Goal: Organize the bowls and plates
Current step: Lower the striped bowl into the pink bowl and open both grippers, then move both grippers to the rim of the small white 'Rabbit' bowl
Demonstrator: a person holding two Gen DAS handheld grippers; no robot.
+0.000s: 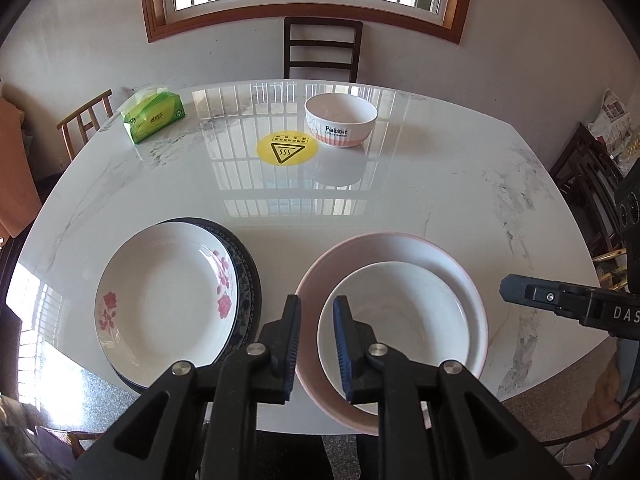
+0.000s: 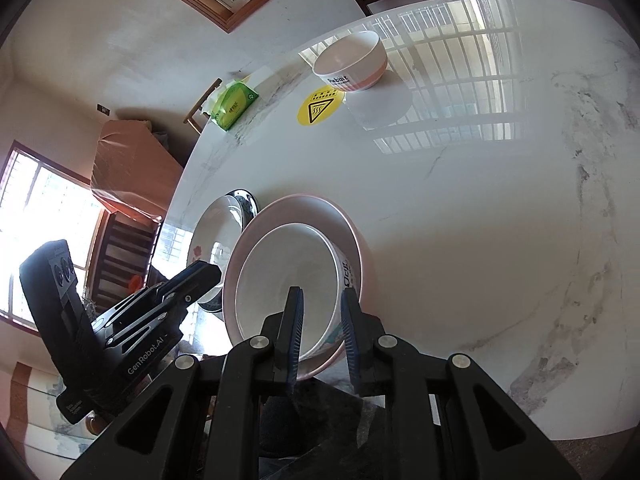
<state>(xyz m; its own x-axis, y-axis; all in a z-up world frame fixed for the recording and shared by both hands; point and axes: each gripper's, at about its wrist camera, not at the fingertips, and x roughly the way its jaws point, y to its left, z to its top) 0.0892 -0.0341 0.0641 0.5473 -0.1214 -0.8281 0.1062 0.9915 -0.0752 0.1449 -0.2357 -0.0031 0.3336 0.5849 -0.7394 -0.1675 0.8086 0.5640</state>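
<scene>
A white bowl [image 1: 404, 312] sits nested inside a larger pink bowl [image 1: 400, 246] near the table's front edge; both also show in the right wrist view, white bowl [image 2: 288, 272], pink bowl [image 2: 352, 240]. My left gripper [image 1: 317, 334] has its jaws astride the pink bowl's left rim, with a gap showing. My right gripper [image 2: 322, 328] has its jaws astride the white bowl's near wall. A floral plate [image 1: 160, 296] lies on a dark-rimmed plate [image 1: 248, 272] at the left. A "Rabbit" bowl [image 1: 341, 120] stands at the far side.
A green tissue pack [image 1: 154, 116] lies at the far left of the marble table [image 1: 460, 184]. A yellow hot-surface sticker [image 1: 287, 149] is next to the Rabbit bowl. Chairs [image 1: 322, 48] stand around the table. The right gripper's body [image 1: 568, 304] shows at the right.
</scene>
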